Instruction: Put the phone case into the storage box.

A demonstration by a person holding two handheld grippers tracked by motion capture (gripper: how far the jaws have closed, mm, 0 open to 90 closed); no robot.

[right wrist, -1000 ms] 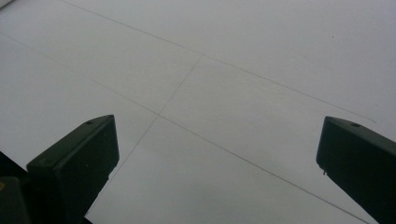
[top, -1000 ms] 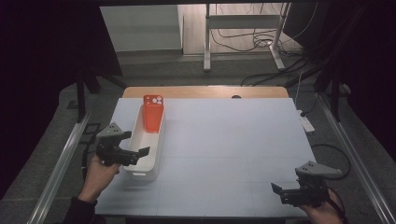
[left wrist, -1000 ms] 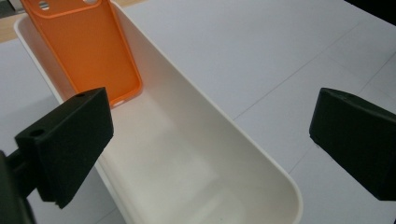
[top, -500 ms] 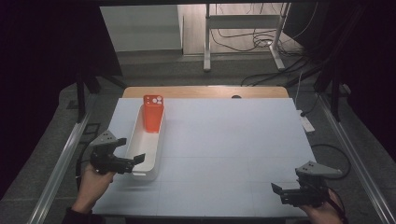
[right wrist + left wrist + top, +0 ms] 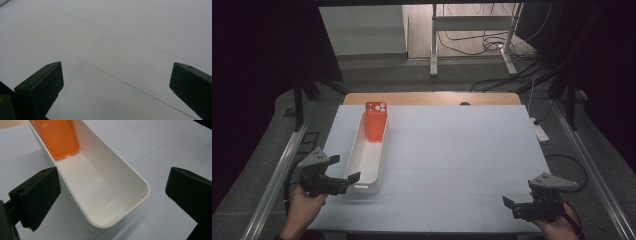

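Observation:
A long white bin (image 5: pixel 358 150) lies on the left part of the white table, running away from me. An orange phone case (image 5: pixel 376 121) leans upright in its far end. My left gripper (image 5: pixel 343 168) is open just beside the bin's near end, at its left corner. In the left gripper view the bin's rounded near wall (image 5: pixel 140 185) sits between the wide-apart jaws of that gripper (image 5: pixel 113 195), with the orange case (image 5: pixel 60 137) farther in. My right gripper (image 5: pixel 510 206) is open and holds nothing at the table's front right; in its own view this gripper (image 5: pixel 116 87) looks over bare table.
The white table sheet (image 5: pixel 462 150) has faint grid lines. A wooden strip (image 5: pixel 432 98) with a small dark spot (image 5: pixel 465 104) runs along the far edge. Metal rails (image 5: pixel 277 175) flank both sides, and a power strip (image 5: pixel 539 131) lies off the right edge.
My left gripper has drawn back toward me, from beside the bin's middle to its near end. The right gripper has stayed put.

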